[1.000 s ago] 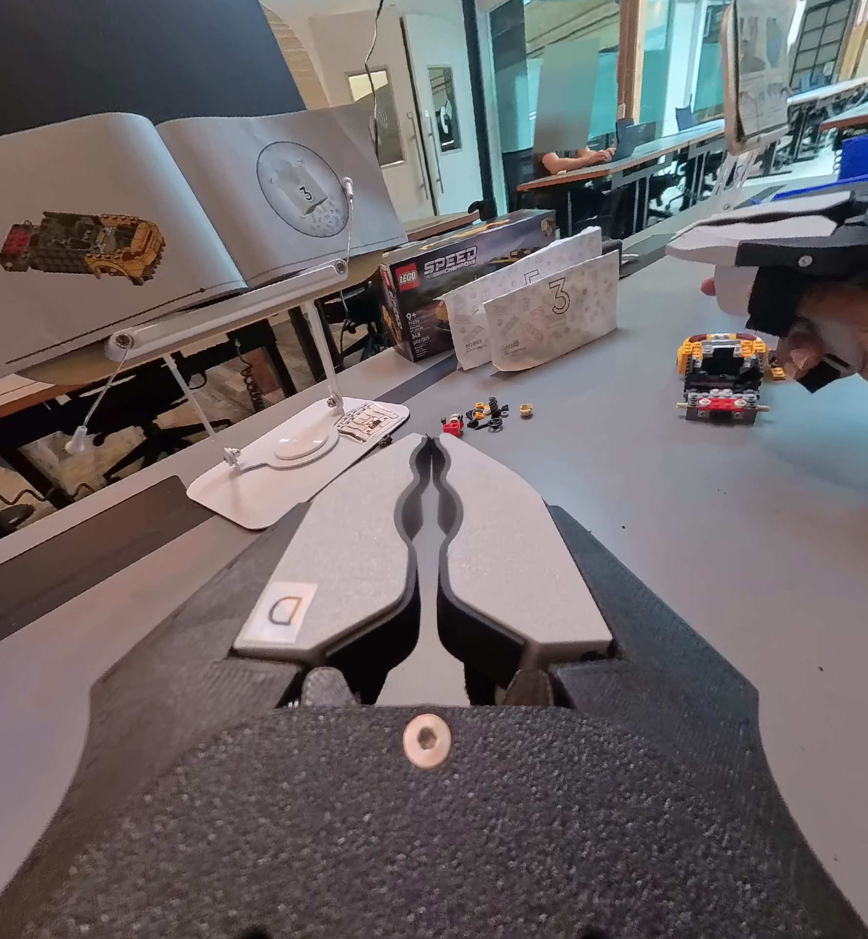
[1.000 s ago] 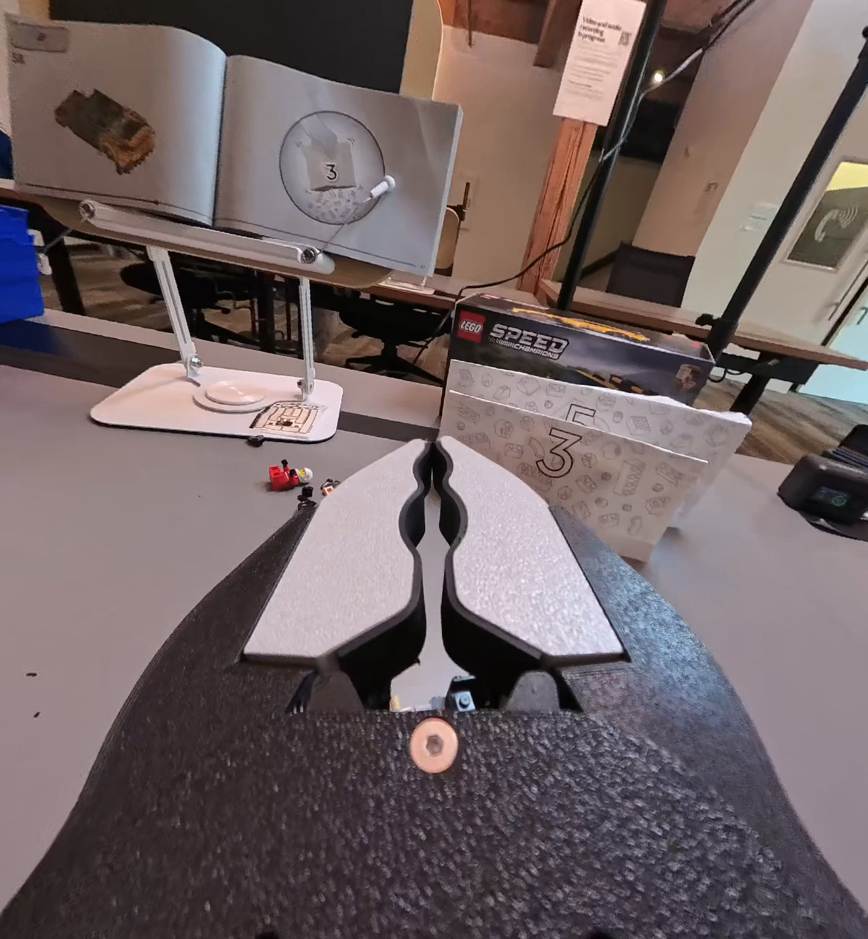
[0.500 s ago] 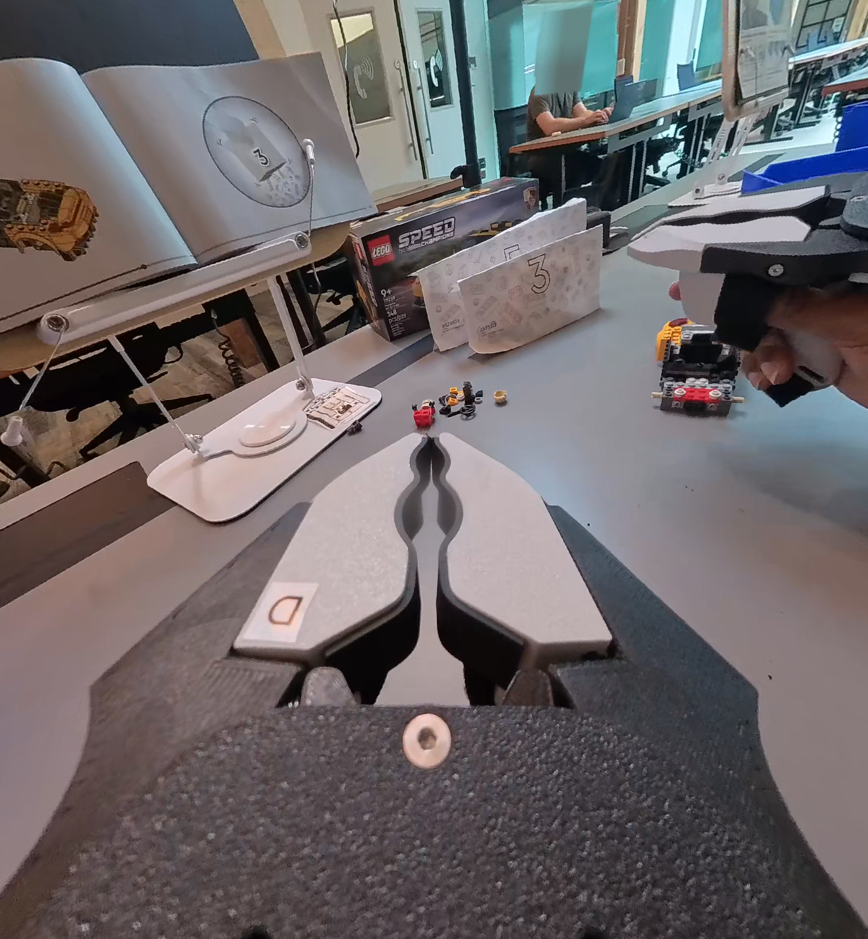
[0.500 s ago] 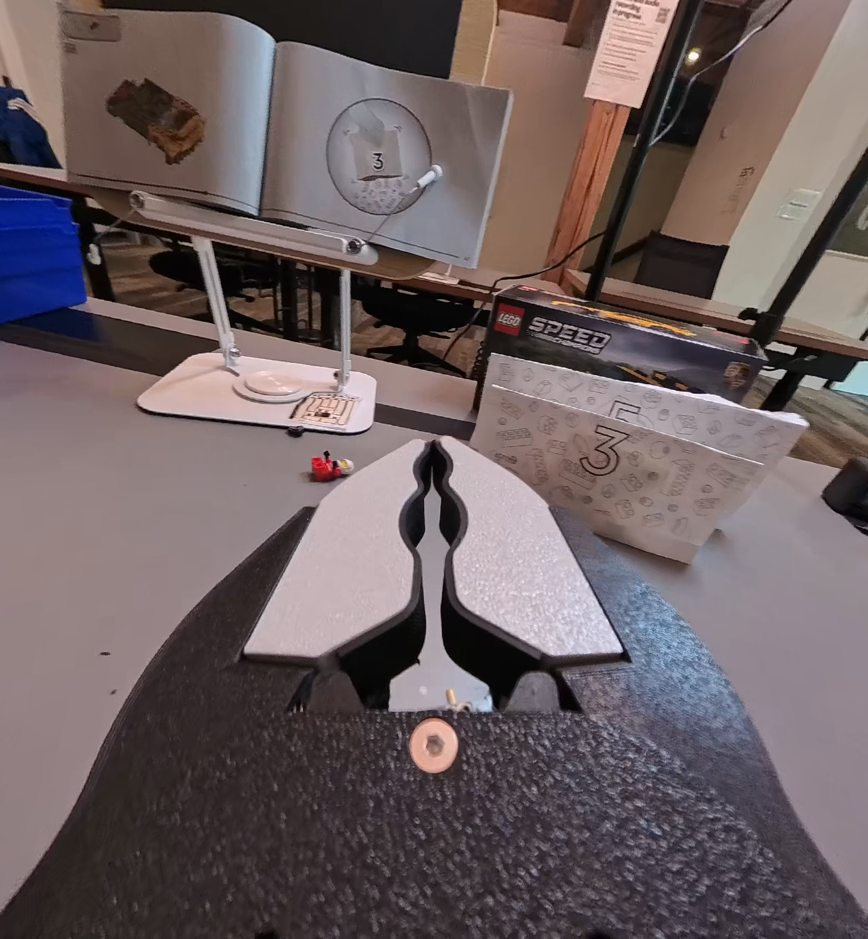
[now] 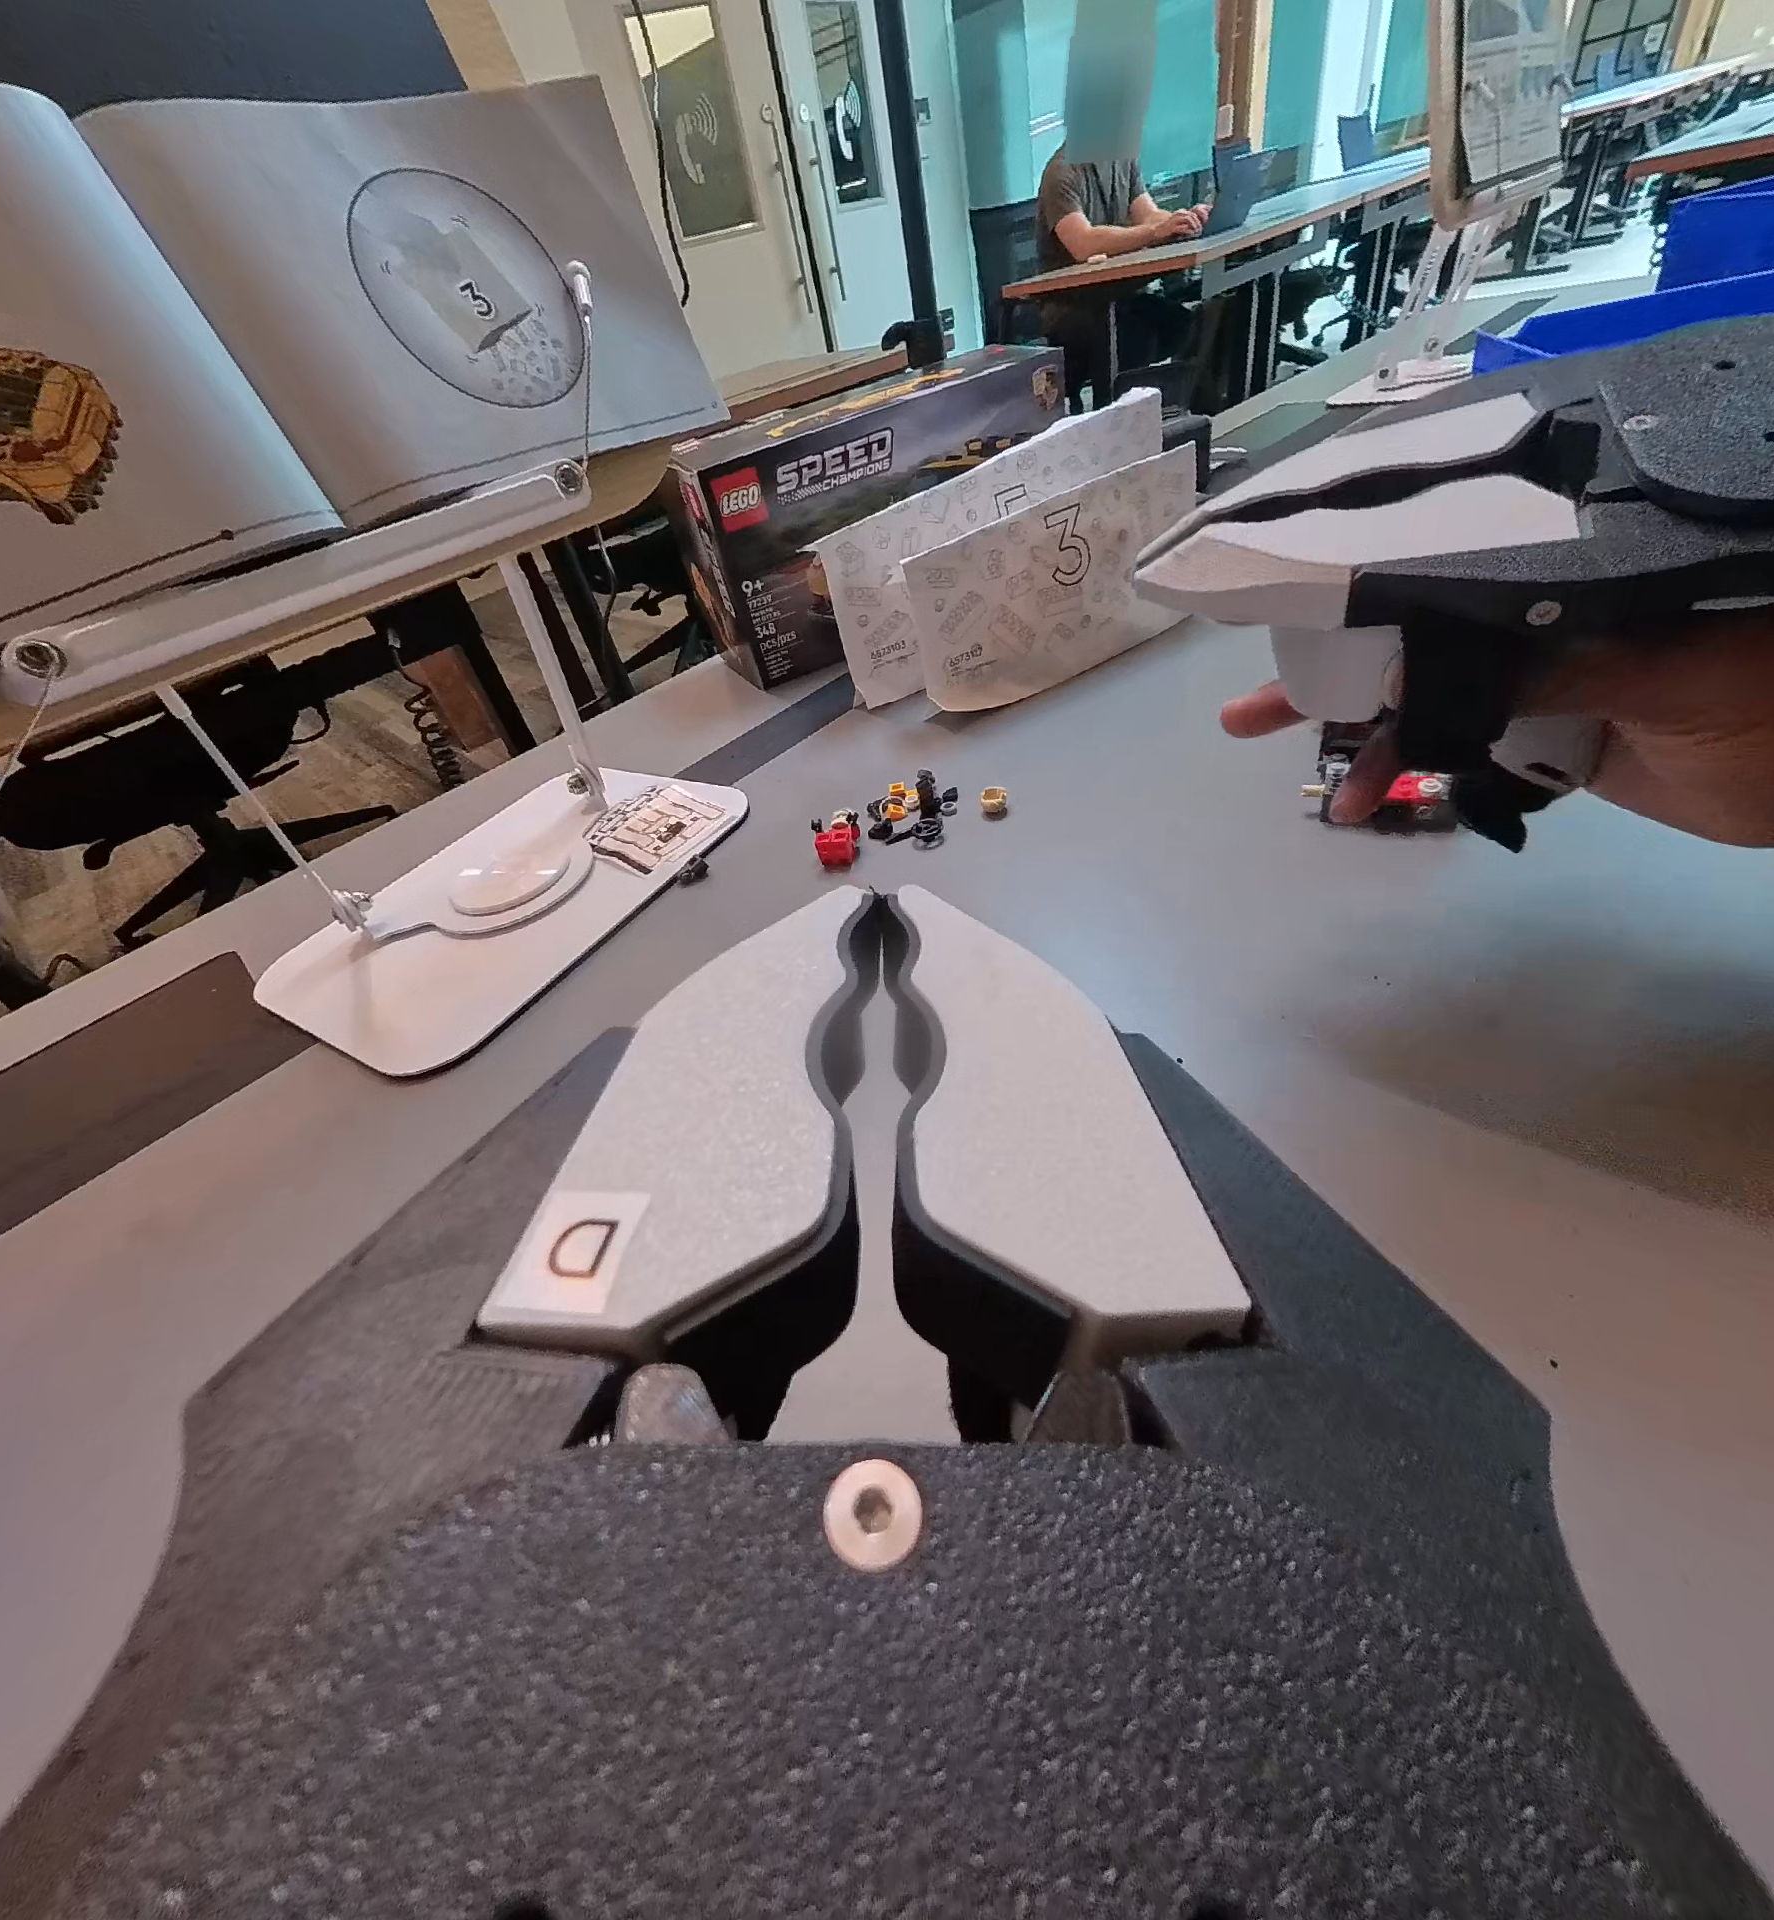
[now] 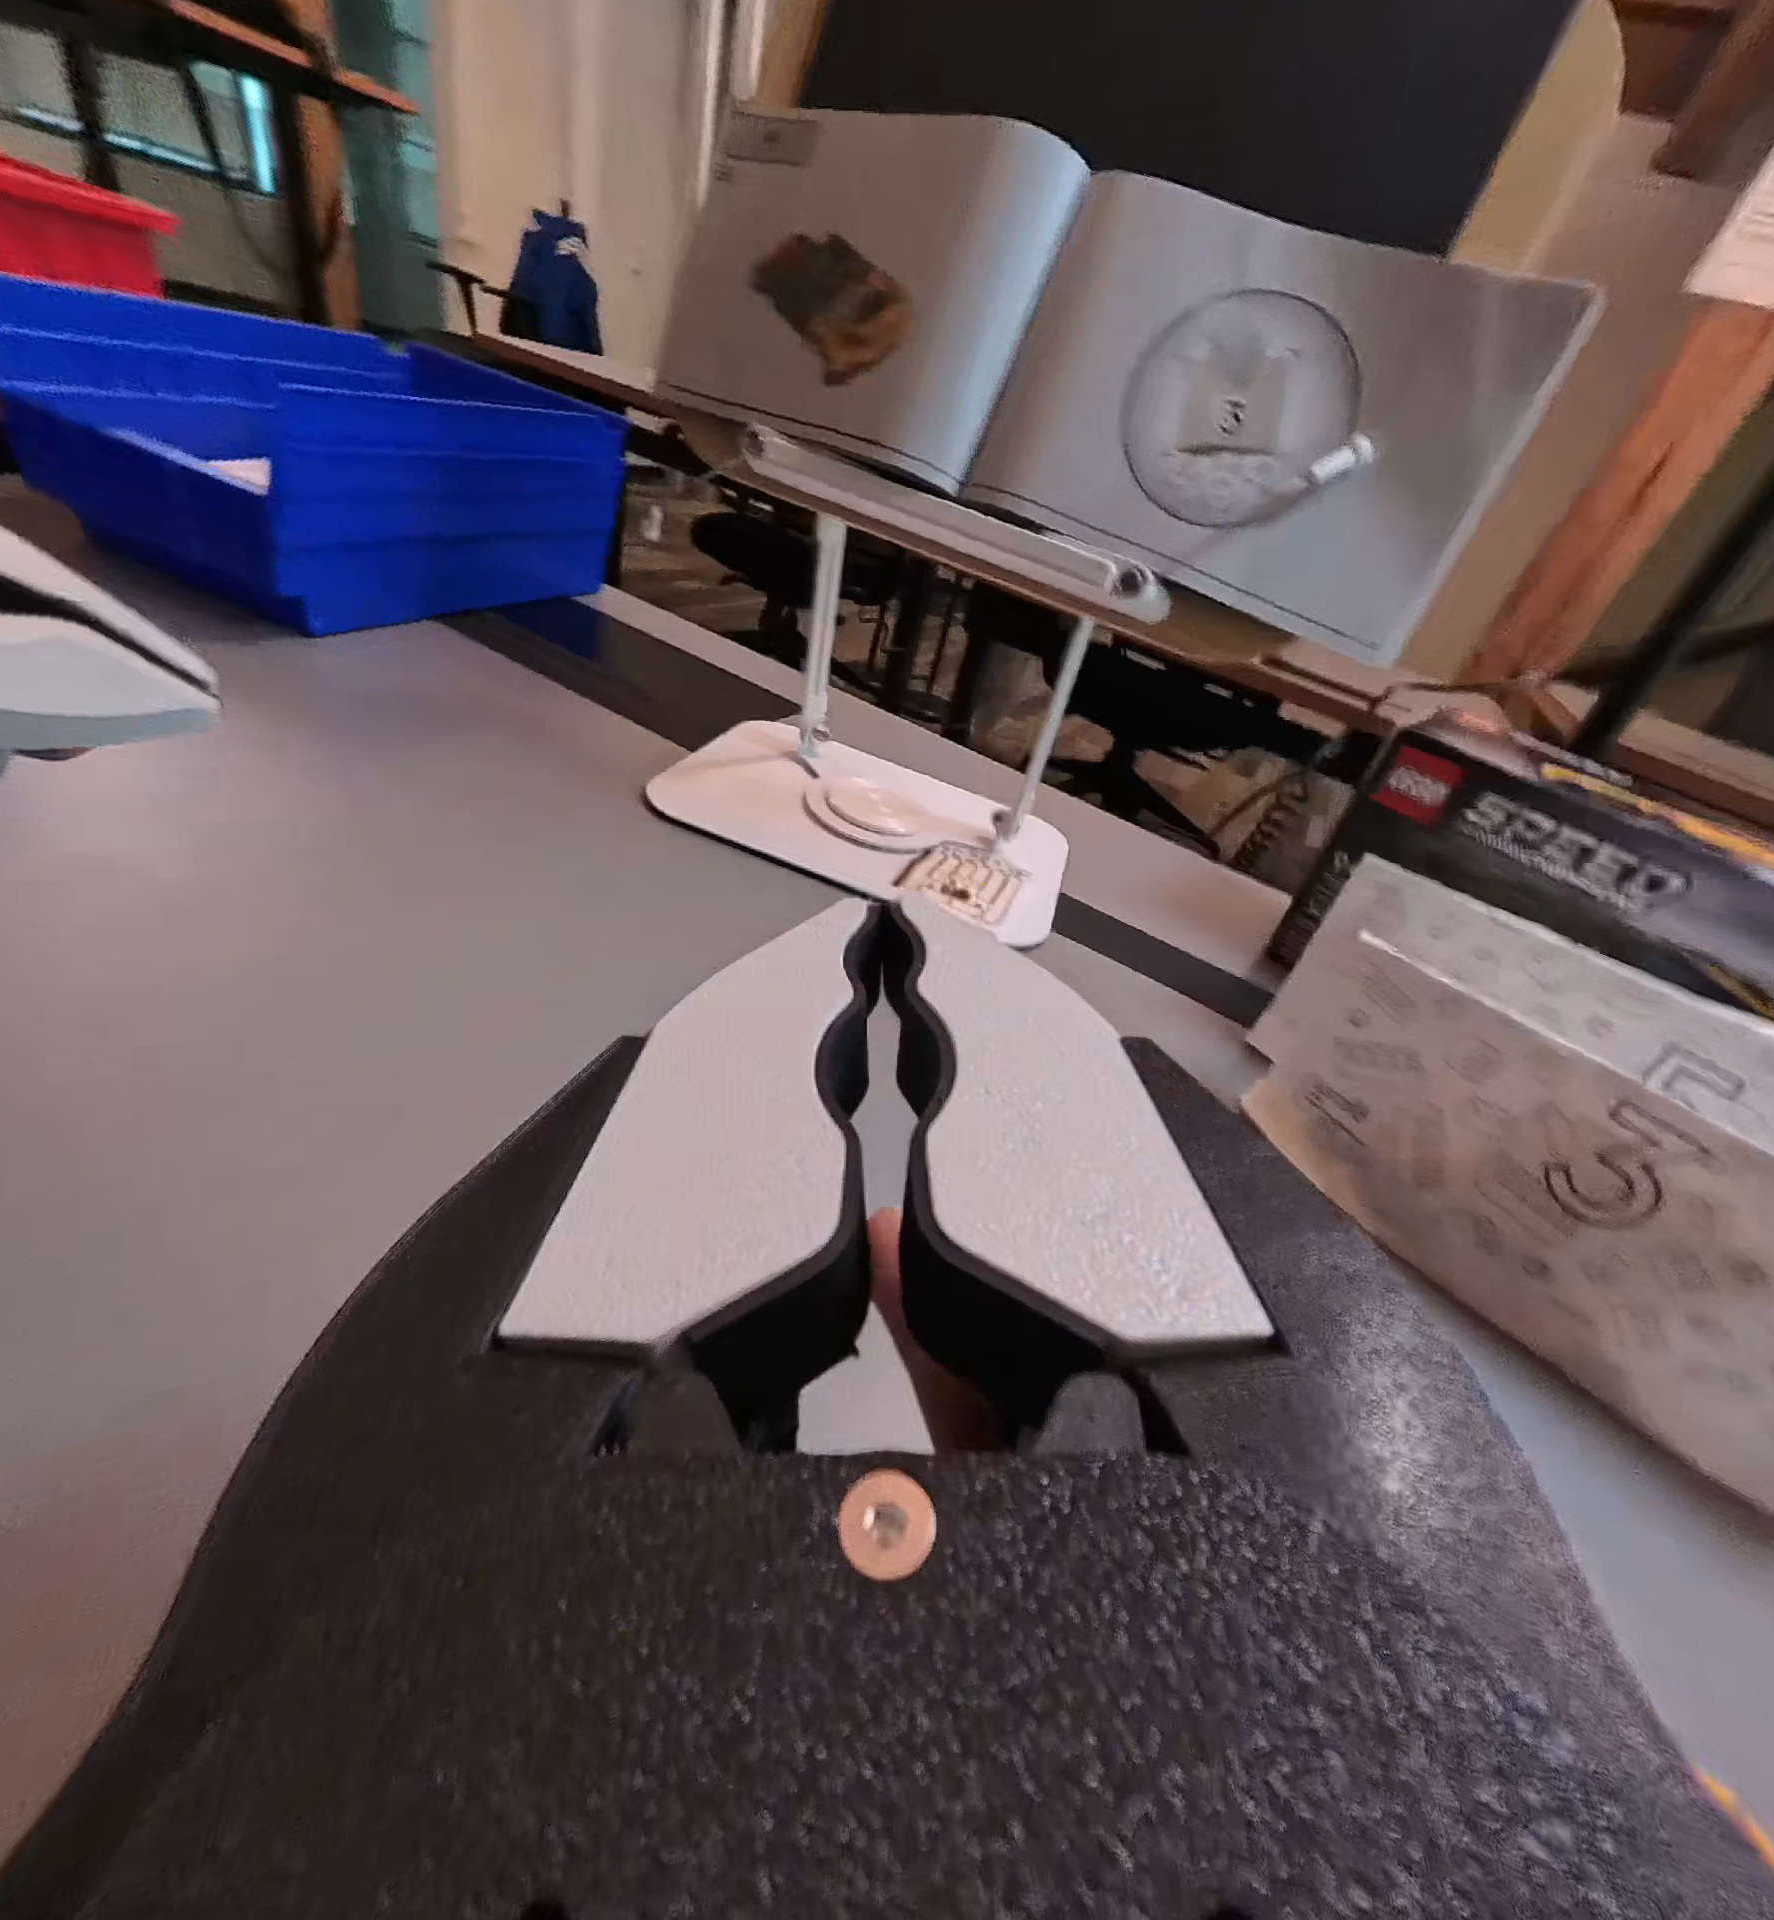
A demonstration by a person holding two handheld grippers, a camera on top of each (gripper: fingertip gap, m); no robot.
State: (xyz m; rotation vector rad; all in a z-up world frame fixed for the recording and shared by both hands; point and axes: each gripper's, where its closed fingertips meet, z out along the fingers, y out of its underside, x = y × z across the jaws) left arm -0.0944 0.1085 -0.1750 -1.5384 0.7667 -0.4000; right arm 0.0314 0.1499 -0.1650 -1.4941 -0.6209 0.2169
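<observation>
My left gripper (image 5: 880, 896) is shut, its pads meeting with nothing seen between them, low over the grey table (image 5: 1278, 1091). Just beyond its tips lie small loose bricks (image 5: 909, 805), a red piece (image 5: 834, 840) and a tan round piece (image 5: 994, 799). My right gripper (image 6: 883, 909) is shut too. In the left wrist view it (image 5: 1163, 556) hovers at the right, held by a hand (image 5: 1693, 727), above a partly built red and black brick model (image 5: 1413, 795). The right wrist view is blurred and faces the book stand's base (image 6: 758, 800).
An open instruction book (image 5: 343, 312) rests on a white stand (image 5: 426, 966) at the left. A dark set box (image 5: 841, 488) and patterned paper bags (image 5: 1049, 582) stand behind the bricks. Blue bins (image 6: 322, 488) sit at the table's far side. A person sits at a far desk. Tip to tip, the grippers are about 15 cm apart.
The left gripper has drawn nearer to the loose bricks. The right gripper has moved left over the brick model and its view has swung left towards the stand and blue bins. Both stayed shut.
</observation>
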